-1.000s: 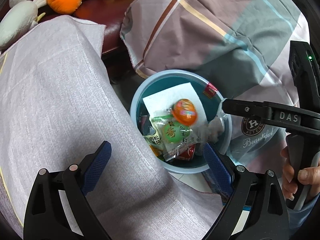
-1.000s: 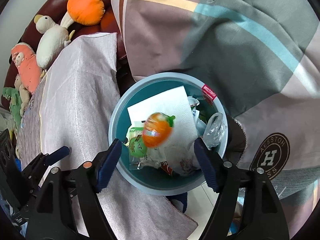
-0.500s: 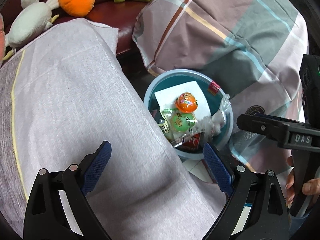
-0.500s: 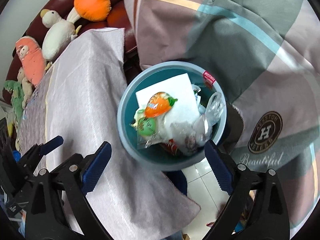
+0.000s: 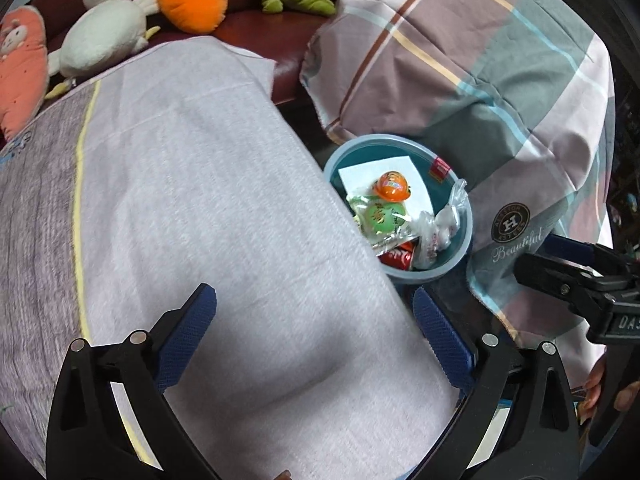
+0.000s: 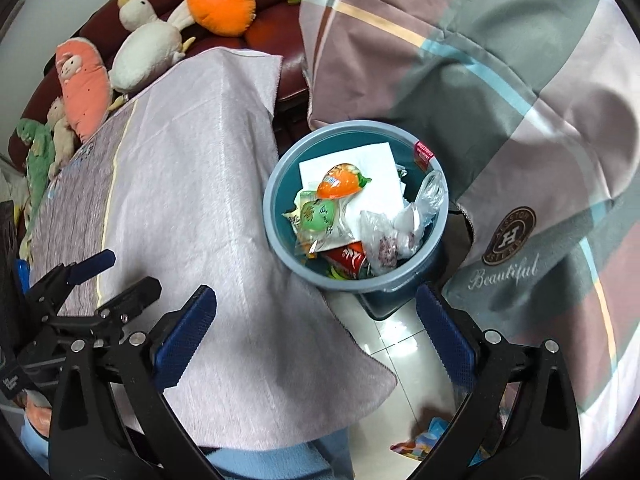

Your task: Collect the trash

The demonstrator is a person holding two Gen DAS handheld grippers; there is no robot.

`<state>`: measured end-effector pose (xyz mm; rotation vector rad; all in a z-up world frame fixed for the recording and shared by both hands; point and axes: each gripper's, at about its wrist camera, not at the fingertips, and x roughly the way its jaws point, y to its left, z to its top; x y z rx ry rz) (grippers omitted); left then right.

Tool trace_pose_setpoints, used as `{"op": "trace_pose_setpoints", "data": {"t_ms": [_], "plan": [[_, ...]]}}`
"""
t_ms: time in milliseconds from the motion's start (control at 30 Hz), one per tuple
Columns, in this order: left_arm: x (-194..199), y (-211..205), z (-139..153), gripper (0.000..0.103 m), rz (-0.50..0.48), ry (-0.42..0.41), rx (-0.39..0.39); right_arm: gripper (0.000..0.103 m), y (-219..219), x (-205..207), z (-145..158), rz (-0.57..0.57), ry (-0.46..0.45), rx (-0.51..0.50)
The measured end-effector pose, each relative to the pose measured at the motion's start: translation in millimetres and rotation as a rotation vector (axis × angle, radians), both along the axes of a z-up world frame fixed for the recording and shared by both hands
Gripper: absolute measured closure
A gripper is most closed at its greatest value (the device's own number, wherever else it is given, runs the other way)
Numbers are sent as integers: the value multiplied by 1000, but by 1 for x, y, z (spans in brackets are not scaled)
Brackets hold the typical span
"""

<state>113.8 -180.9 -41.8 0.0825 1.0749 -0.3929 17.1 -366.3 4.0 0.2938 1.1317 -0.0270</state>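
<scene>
Both jaws have just been opening, empty; orange wrapper (image 6: pixel 340 185) now in bin (image 6: pixel 280 236).

Soft, even indoor light — sharp centre, fisheye bending and dark vignette at edges.

In the left wrist view, the pale grey woven cloth (image 5: pixel 208 216) draped over the table is covering the near-left part of the round blue plastic bin (image 5: pixel 464 240), so that side of its rim and contents is hidden. The red drink can (image 5: pixel 398 258) in the bin is showing only partly beneath a clear plastic wrapper (image 5: pixel 434 232); its lettering is too small to read. The black right gripper (image 5: pixel 576 280) is being cut off by the right edge. In the right wrist view, a colourful wrapper (image 6: pixel 434 438) on the tiled floor is lying partly behind the gripper's finger, blurred. The small red label (image 6: pixel 424 155) on the bin's rim is illegible.
</scene>
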Motion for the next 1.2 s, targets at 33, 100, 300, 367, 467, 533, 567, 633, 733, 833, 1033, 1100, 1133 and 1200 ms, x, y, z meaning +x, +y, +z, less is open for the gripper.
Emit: {"op": "trace_pose_setpoints", "data": {"t_ms": [33,100,300,367,467,533,567,633,733,833,1033,1100,1133,1200], "plan": [[-2,2,0,4,2,0,3,7,3,-5,2,4,-4,-14],[-6,7,1,4,8,-1,5,7,8,-9,3,9,-6,-36],[-18,22,2,4,26,-12,-7,7,24,-24,4,16,-18,-66],[-21,27,1,4,34,-6,-10,7,28,-28,3,17,-22,-72],[-27,35,0,4,47,-8,-7,7,34,-32,1,19,-26,-76],[-31,40,0,4,57,-20,3,7,37,-35,0,21,-29,-80],[-33,42,0,4,60,-21,4,7,39,-36,-1,24,-27,-80],[-36,46,-1,4,66,-22,4,7,43,-37,-3,31,-23,-80],[-37,50,-1,4,74,-27,6,7,48,-38,-3,38,-25,-91],[-37,52,-2,4,80,-32,12,7,50,-37,-5,43,-25,-87],[-36,51,-6,4,93,-34,24,7,51,-33,-14,45,-11,-73],[-34,51,-7,4,99,-32,24,7,50,-32,-16,44,-7,-67],[-34,51,-8,4,102,-31,25,7,50,-32,-18,43,-6,-65],[-32,51,-11,4,105,-25,26,7,49,-31,-20,40,-3,-65]]}}
